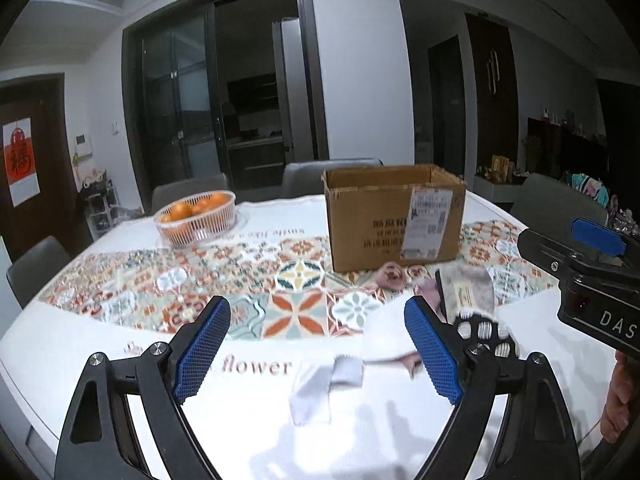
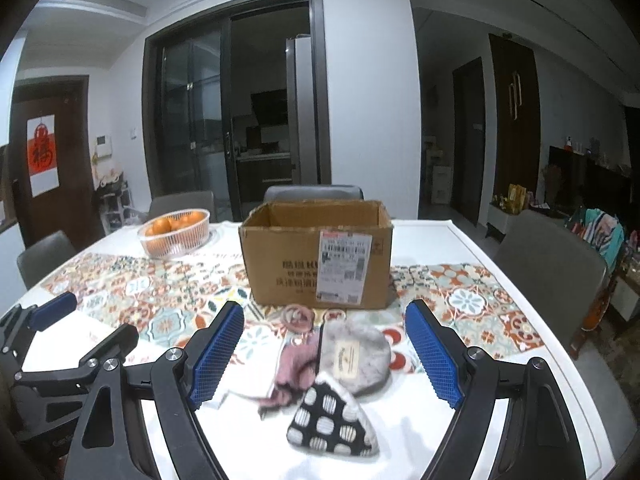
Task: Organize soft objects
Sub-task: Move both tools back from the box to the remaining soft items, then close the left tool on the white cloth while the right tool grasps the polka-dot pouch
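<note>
An open cardboard box [image 2: 316, 256] stands on the table; it also shows in the left wrist view [image 1: 394, 216]. In front of it lie soft items: a grey fuzzy piece with a label [image 2: 356, 354], a black piece with white dots [image 2: 332, 420], a pink cloth [image 2: 294, 372], a white cloth [image 2: 256, 368] and a pink hair tie [image 2: 298, 318]. My right gripper [image 2: 324, 354] is open above this pile, empty. My left gripper [image 1: 316, 350] is open and empty over the white cloth [image 1: 320, 388], left of the pile.
A white basket of oranges [image 1: 196, 216] stands at the far left of the table. Grey chairs [image 2: 552, 280] ring the table. The patterned tablecloth [image 1: 240, 280] covers the middle. The left gripper's body [image 2: 60, 356] shows at the right wrist view's left edge.
</note>
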Tool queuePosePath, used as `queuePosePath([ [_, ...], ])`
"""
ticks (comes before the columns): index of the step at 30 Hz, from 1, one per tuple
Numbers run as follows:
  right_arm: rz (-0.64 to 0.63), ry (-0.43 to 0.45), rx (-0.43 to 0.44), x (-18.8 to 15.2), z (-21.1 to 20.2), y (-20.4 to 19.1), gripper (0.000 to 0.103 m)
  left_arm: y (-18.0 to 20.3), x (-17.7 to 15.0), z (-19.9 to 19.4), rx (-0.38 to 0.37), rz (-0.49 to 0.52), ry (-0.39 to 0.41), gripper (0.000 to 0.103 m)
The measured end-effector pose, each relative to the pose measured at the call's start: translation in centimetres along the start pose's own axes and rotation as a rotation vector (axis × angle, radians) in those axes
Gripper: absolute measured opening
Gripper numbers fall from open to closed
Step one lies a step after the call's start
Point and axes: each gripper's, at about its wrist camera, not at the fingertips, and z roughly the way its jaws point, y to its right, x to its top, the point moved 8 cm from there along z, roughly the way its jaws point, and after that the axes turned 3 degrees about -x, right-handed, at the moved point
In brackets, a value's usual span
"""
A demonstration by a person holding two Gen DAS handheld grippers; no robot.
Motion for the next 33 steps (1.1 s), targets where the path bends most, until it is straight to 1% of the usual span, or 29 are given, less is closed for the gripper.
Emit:
queuePosePath([
  [3,-0.003,-0.021,0.000,-1.3,-0.2,0.0,0.084,0.0,-1.2,0.2,0.005,-0.008,-0.024,0.089],
  [6,-0.005,-0.053,0.005,-2.7,0.0,-0.1,0.084,0.1,-2.6,0.6,-0.015,-0.020,-0.062,0.089],
  [12,0.008,-0.123,-0.004,-5.3,0.8,0.2,0.084,0.3,-4.8,1.7,-0.030,-0.036,-0.126,0.089],
  [18,-0.012,-0.163,-0.022,-7.1,1.8,0.1,0.084,0.3,-6.9,2.9,-0.032,-0.050,-0.179,0.089],
  [26,-0.044,-0.194,-0.061,-8.5,3.3,0.3,0.084,0.0,-8.3,4.6,-0.001,-0.033,-0.209,0.089],
  [33,-0.048,-0.191,-0.064,-8.5,5.0,0.5,0.084,-0.2,-8.1,6.3,0.013,-0.019,-0.217,0.089],
])
